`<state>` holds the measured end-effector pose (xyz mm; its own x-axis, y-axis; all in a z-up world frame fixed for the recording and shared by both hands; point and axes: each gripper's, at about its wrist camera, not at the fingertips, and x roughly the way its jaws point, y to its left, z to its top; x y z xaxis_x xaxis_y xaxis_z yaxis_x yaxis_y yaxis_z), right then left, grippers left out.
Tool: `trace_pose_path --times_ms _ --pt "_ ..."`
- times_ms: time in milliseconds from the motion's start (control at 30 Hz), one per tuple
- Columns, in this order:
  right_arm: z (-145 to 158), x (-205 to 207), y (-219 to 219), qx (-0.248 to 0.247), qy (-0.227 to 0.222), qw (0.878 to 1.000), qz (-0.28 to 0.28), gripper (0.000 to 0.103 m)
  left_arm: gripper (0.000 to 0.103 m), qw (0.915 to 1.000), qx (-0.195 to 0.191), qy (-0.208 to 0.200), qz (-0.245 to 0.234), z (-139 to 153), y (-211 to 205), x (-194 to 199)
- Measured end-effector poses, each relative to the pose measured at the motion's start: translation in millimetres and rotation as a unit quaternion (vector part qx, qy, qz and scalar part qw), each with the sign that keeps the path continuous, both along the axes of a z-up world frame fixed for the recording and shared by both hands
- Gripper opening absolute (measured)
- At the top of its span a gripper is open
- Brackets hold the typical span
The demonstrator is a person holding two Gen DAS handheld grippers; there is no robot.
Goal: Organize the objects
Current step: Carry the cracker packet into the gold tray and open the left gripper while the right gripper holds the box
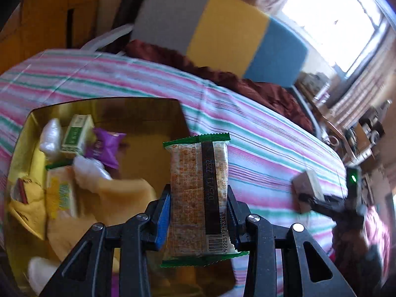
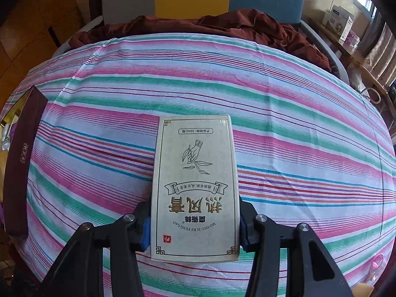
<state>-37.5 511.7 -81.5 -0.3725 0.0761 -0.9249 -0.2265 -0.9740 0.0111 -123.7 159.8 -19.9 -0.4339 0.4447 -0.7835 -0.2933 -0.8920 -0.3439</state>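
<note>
We worked over the striped cloth (image 2: 284, 104), with the gold tin (image 1: 116, 106) resting on it as our landmark. The tin already held a jumble of small packets, one purple (image 1: 105, 147). Well to the tin's right, our right gripper (image 2: 194, 225) was clenched on a pale carton (image 2: 195, 188) above the cloth. Our left gripper (image 1: 199, 212) gripped a snack bar (image 1: 198, 195) by its lower half, just at the tin's right rim. We judged the bar could catch that rim and fall outside, since it hung at the edge, not over the middle; the slick wrapper might also slip early.
</note>
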Motion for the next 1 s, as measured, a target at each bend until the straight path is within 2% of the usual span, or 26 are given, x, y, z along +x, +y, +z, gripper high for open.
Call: trace_pose_path --times_ms 200,367,600,667,833,1000 --pt "0.7 0.5 0.7 0.002 -0.001 1.0 0.001 0.051 0.039 0.9974 -0.02 -0.047 0.05 -19.0 -14.8 -64.1" --pt "2.6 3.7 -0.8 0.005 -0.001 1.0 -0.003 0.051 0.039 0.9932 -0.02 -0.078 0.084 -38.8 -18.0 -91.8" --pt "2.7 3.6 -0.8 0.007 -0.002 1.0 -0.001 0.051 0.04 0.9916 -0.045 -0.092 0.078 -60.4 -7.3 -109.2" --pt "2.4 3.1 -0.1 0.009 -0.002 1.0 0.0 0.051 0.044 0.9912 -0.048 -0.099 0.073 -64.3 -6.7 -108.4" --pt "2.7 3.4 1.3 0.01 -0.002 1.0 0.001 0.051 0.047 0.9933 -0.055 -0.077 0.066 -55.8 -10.3 -97.8" --pt "0.1 0.3 4.7 0.012 -0.002 1.0 -0.001 0.051 0.047 0.9969 -0.043 -0.016 0.063 -24.8 -25.9 -67.2"
